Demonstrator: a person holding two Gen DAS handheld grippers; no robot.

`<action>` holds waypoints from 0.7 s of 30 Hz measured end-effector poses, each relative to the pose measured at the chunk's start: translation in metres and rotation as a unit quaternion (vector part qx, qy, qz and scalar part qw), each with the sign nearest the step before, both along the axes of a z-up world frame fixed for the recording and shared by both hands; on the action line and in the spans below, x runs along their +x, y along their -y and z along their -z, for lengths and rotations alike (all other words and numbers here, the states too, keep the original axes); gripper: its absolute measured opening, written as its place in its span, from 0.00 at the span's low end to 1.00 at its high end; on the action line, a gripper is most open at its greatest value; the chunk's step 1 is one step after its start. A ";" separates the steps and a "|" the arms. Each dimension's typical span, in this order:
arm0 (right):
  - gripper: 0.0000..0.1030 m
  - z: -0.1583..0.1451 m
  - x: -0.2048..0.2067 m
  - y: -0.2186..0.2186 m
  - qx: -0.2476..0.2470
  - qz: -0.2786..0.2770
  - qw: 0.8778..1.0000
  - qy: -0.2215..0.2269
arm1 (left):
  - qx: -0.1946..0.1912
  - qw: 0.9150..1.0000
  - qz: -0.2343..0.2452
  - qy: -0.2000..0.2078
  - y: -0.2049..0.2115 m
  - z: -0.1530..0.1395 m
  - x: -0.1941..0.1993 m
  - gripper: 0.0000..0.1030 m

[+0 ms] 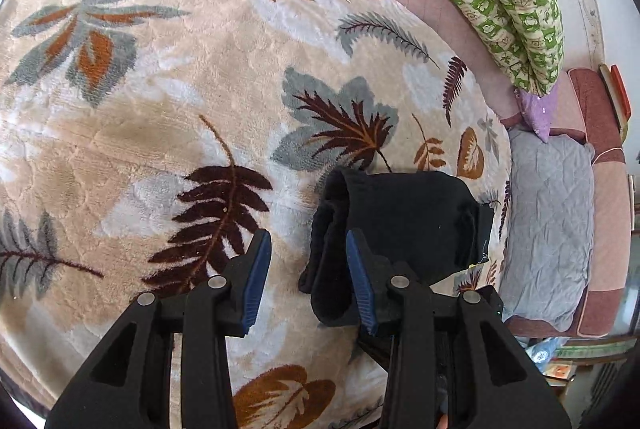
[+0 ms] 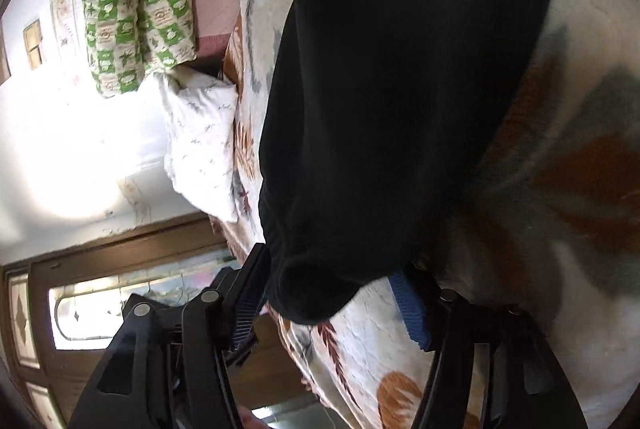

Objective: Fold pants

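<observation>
We see folded pants [image 1: 400,221] just right of left gripper [image 1: 308,269], its jaws parted, empty; right gripper [image 2: 332,297] wide, straddling pants' end.

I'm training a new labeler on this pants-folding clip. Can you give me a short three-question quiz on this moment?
1. True or false: the black pants lie folded into a compact bundle on the leaf-patterned blanket.
2. The left gripper's jaws: A) open and empty, B) clamped on the white pillow.
3. What lies between the right gripper's open jaws?

Key: 1 true; 2 A; 3 an end of the pants, with the pads not pressing it.
</observation>
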State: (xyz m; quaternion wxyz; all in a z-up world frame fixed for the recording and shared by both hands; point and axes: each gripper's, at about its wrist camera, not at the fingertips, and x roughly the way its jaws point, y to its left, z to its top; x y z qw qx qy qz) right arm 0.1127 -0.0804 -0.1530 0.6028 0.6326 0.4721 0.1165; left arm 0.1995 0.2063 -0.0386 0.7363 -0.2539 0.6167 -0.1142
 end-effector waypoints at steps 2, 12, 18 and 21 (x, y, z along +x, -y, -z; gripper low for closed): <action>0.68 -0.005 0.003 -0.002 -0.008 0.006 1.000 -0.008 | 0.000 1.000 0.002 -0.005 0.000 0.003 0.001 0.36; 0.77 -0.016 -0.001 -0.003 -0.068 0.027 0.995 -0.071 | -0.023 1.000 -0.001 -0.005 -0.009 0.006 0.003 0.36; 0.71 -0.022 0.009 -0.012 -0.064 -0.005 0.997 -0.038 | -0.032 0.999 0.003 0.000 -0.010 0.005 0.001 0.36; 0.73 -0.034 0.000 -0.005 -0.085 -0.103 0.990 -0.039 | -0.037 0.999 -0.018 0.011 -0.015 0.002 -0.010 0.36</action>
